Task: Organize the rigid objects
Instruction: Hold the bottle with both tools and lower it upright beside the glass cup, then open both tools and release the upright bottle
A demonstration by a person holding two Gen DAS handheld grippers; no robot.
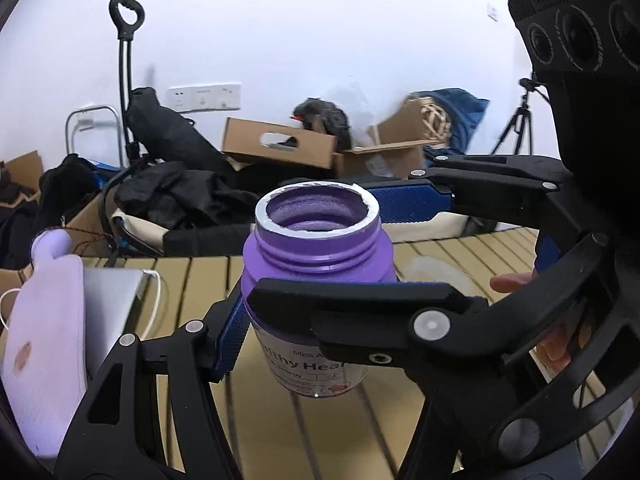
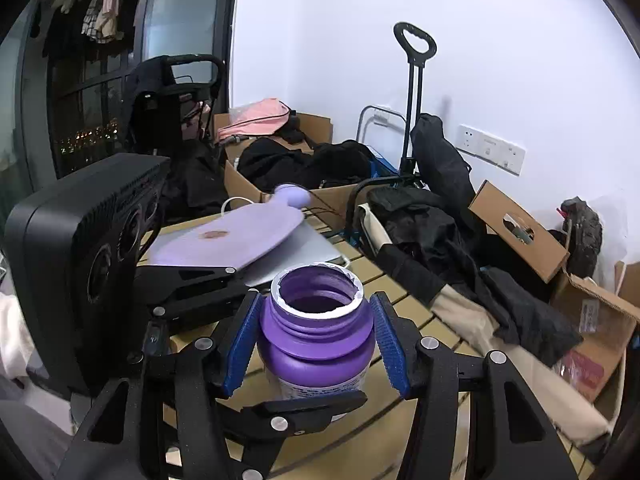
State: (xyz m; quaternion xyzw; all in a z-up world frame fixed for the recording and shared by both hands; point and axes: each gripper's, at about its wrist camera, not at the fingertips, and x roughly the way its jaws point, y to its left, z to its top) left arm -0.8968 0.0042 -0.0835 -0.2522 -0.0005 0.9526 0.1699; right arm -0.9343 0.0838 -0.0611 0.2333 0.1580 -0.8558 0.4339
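Note:
A purple plastic bottle (image 1: pixel 316 280) with no cap and torn white foil on its rim stands upright over the slatted wooden table (image 1: pixel 192 292). My left gripper (image 1: pixel 320 320) has its jaws around the bottle's shoulder, one blue pad (image 1: pixel 230 340) on its left side. My right gripper (image 2: pixel 316 344) has its blue pads (image 2: pixel 390 344) on both sides of the bottle (image 2: pixel 316 336), touching its shoulder. In the left wrist view the right gripper's fingers cross in front of and behind the bottle.
A lilac paddle-shaped board (image 2: pixel 236 236) lies on a silver laptop (image 2: pixel 304 252) at the table's far left. Beyond the table are cardboard boxes (image 1: pixel 280 144), black clothes (image 2: pixel 440 232) and a folding cart handle (image 2: pixel 414 80).

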